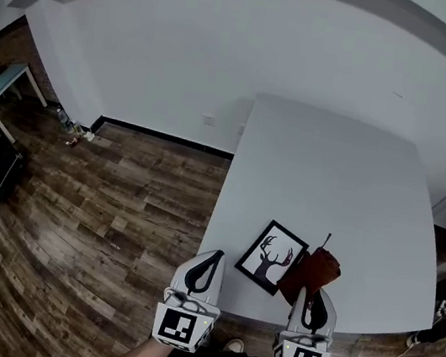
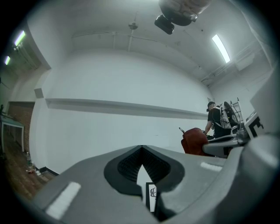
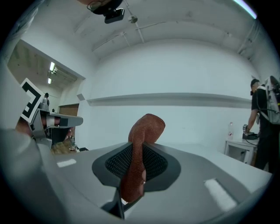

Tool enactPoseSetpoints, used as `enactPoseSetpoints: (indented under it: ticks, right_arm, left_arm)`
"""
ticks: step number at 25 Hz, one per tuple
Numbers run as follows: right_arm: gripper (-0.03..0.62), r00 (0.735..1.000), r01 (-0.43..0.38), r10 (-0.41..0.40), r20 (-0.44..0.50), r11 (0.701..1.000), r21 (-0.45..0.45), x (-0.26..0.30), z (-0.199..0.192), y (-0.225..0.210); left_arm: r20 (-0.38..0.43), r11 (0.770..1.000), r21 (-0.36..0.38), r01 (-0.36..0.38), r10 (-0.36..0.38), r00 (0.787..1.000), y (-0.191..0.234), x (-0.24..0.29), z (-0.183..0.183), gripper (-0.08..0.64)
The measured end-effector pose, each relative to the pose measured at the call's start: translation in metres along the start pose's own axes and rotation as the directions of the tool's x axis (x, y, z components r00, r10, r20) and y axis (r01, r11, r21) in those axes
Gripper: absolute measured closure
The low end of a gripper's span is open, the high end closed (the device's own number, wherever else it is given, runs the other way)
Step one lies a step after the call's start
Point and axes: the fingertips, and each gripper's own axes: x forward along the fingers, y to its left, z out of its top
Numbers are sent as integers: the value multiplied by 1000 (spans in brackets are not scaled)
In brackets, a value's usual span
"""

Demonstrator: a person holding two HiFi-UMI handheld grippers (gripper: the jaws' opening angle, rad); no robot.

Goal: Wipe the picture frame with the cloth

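Pinching the cloth [image 1: 317,269], the right gripper [image 1: 311,294] should probably lay it flat on the frame [image 1: 275,256] just beside it near the desk's [image 1: 351,179] front edge and press lightly, while the left gripper [image 1: 210,258], closed and empty, steadies a corner.

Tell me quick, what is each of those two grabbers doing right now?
Left gripper: closed, holding nothing.
Right gripper: closed on the reddish-brown fabric cloth.
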Motion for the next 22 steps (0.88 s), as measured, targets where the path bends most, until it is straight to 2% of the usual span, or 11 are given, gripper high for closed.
enactPoseSetpoints:
  ticks: [5,18,22]
  right_arm:
    - [500,999,-2,3,48,1000,-18,-8,8,1]
    - [502,998,16,-14,58,999,-28,-5,11,-6]
    - [502,998,13,-11,58,999,-38,-5,11,-6]
  left_arm:
    - [20,1000,-4,-10,10,1000,-1,-5,-2,559]
    - [-4,1000,18,-11,11,1000,-1,-13,-11,559]
    - [-38,999,32,-1,3,999,-3,-14,-12,558]
